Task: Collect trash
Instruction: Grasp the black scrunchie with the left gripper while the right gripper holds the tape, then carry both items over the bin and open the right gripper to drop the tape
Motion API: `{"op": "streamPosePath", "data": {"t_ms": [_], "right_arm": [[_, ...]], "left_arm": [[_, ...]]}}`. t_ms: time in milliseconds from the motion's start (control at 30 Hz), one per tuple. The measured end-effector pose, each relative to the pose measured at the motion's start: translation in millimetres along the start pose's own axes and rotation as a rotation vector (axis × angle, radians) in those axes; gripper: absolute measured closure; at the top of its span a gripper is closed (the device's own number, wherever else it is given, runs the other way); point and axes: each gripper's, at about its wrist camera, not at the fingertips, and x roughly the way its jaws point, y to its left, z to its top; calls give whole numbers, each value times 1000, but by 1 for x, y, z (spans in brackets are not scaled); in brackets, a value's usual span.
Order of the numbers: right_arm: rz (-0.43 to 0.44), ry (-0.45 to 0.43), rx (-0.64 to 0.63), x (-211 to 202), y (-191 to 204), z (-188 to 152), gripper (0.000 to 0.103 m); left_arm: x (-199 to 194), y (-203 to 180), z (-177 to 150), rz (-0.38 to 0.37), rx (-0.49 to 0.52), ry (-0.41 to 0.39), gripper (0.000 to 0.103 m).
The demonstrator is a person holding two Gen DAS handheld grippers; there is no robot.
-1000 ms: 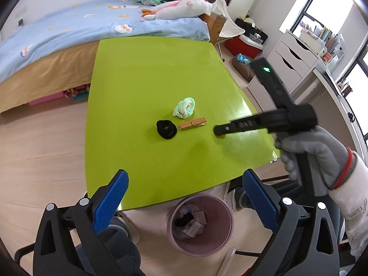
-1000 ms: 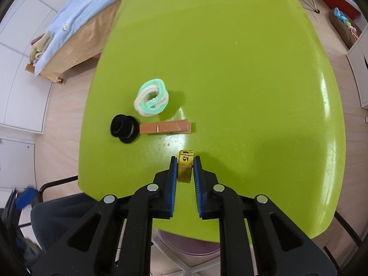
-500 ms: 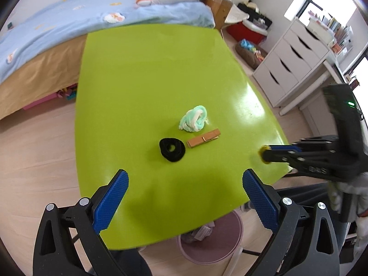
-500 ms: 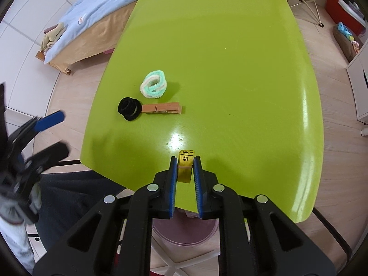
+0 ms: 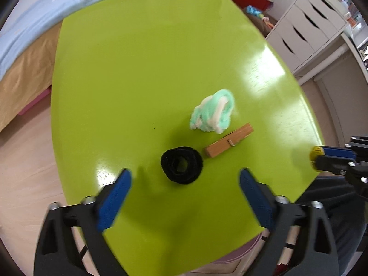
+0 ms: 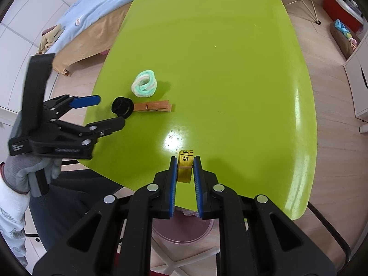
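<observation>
On the green table lie a black fuzzy ring, a wooden clothespin and a mint-and-white fuzzy coil. My left gripper is open, its blue pads on either side of the black ring and just short of it. In the right wrist view it hovers by the black ring. My right gripper is shut on a rolled yellow tape measure above the table's near edge, over the pink bin. It shows at the right of the left wrist view.
A bed with a blue cover stands beyond the table's far edge. White drawers stand to the right. The pink bin's rim shows below the table's near edge. Wooden floor surrounds the table.
My left gripper has moved forward over the table, close to the black ring. My right gripper has drawn back towards the near edge with the tape measure held.
</observation>
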Motion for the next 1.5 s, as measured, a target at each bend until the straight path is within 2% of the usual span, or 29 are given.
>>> {"op": "streamPosePath", "data": {"t_ms": [33,133,200,300,333,367,633,967,1500], "right_arm": [[0,1,1,0,-1,0,89],[2,1,2,0,-1,0,89],[4,1,1,1,-1,0,89],[5,2,-1,2,0,1,89],[4,2,-2,2,0,1,89],[4,1,-4,2,0,1,89],[-12,-25,-21,-4,6,-3,89],[-36,-108,-75,-35,20,-21,89],[-44,-256,-175,-95,51,-76,89]], "left_arm": [[1,0,0,4,-1,1,29],[2,-1,-1,3,2,-22,34],[3,-1,-2,12,1,-28,43],[1,0,-4,42,4,-43,62],[0,1,-4,50,4,-42,75],[-1,3,-5,48,2,-40,77],[-15,2,-16,41,-15,-61,79],[-59,-19,-47,27,2,-150,79],[-130,-59,-107,8,36,-309,79]]}}
